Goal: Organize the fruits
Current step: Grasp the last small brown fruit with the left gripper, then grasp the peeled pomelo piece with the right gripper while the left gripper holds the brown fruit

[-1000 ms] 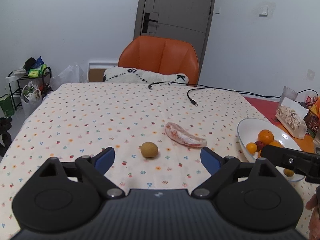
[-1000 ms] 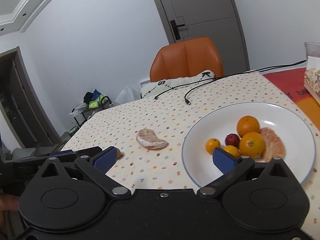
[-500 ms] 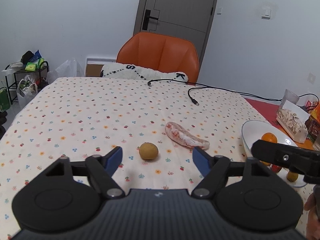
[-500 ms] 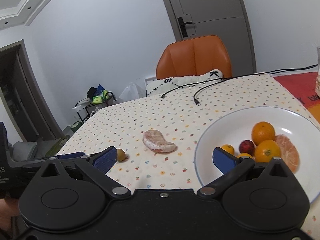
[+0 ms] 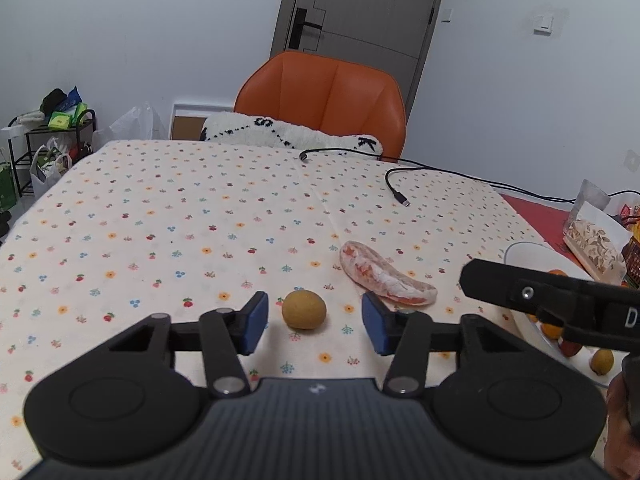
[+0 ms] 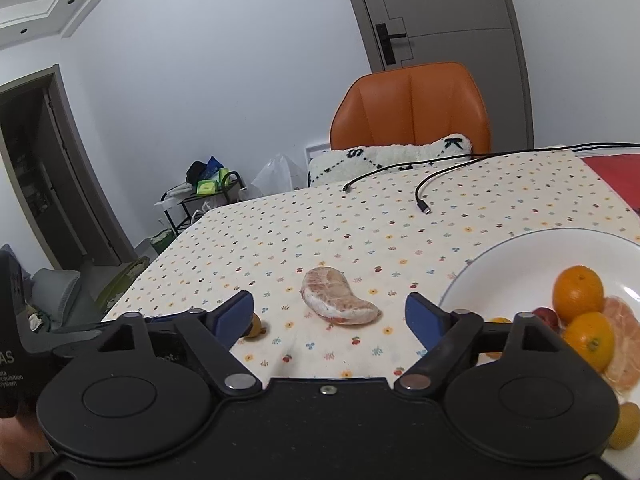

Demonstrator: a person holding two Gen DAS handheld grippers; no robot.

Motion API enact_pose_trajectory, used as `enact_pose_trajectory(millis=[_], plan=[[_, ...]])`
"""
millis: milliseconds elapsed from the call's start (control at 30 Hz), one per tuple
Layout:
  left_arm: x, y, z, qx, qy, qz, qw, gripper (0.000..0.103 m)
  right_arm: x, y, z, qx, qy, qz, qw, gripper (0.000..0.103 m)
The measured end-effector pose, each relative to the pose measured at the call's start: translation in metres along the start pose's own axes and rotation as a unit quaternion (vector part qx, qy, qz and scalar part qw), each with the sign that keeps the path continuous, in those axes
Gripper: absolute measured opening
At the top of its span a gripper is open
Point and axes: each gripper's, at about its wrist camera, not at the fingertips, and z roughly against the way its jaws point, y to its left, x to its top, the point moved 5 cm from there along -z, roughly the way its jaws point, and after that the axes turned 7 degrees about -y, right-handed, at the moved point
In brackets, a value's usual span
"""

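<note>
**Left wrist view: closing in on the little brown fruit, how it should be done**

Left wrist view first, jaws outward. The left gripper [image 5: 310, 322] has its jaws partly open and they have just been closing; the small round brown fruit [image 5: 304, 309] sits in the gap, but clear cloth is seen on both sides of it, so nothing is gripped yet. For a clean pick, the fruit should be kept centred between the blue pads, which should be brought further forward around its widest part before the squeeze is finished. It's round, so it'll probably roll off if only one pad lands first.

The right gripper [image 6: 330, 314] is open wider, jaws also just narrowed, nothing held. The peeled citrus segment [image 6: 338, 302] lies on the bench [image 6: 360, 224] ahead of its gap, untouched. It looks soft and lopsided, so a light pinch across the thick middle is probably best, not the thin tail.

Further out, the white plate [image 6: 516, 264] sits right of the segment, already loaded with oranges [image 6: 578, 292] and other fruit. Both pieces presumably get dropped there, into the bare near side. The two grippers are close together, so one should be moved at a time to avoid a bump.
</note>
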Motion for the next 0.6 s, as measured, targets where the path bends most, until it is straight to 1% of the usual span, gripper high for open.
enact_pose_trajectory(millis=[67,133,200,233,267,300,600], plan=[[-0.002,0.002,-0.005,0.002,0.004,0.001,1.0,0.044,0.0,0.001,-0.005,0.003,0.004,0.002,1.0,0.076],[-0.003,0.004,-0.009,0.004,0.007,0.004,1.0,0.043,-0.001,0.002,-0.011,0.005,0.008,0.004,1.0,0.075],[-0.004,0.006,-0.014,0.006,0.01,0.006,0.9999,0.038,-0.002,0.002,-0.016,0.006,0.012,0.003,1.0,0.074],[-0.005,0.008,-0.015,0.007,0.013,0.008,0.9999,0.031,-0.002,0.002,-0.018,0.006,0.013,0.003,1.0,0.074],[-0.005,0.01,-0.016,0.005,0.015,0.01,0.9998,0.027,-0.002,0.002,-0.021,0.006,0.015,0.003,1.0,0.073],[-0.005,0.011,-0.016,0.002,0.014,0.012,0.9998,0.026,-0.002,0.002,-0.024,0.005,0.018,0.003,1.0,0.072],[0.004,0.027,-0.013,0.017,0.007,0.014,0.9997,0.025,-0.003,0.009,-0.052,0.006,0.046,0.027,0.999,0.071]])
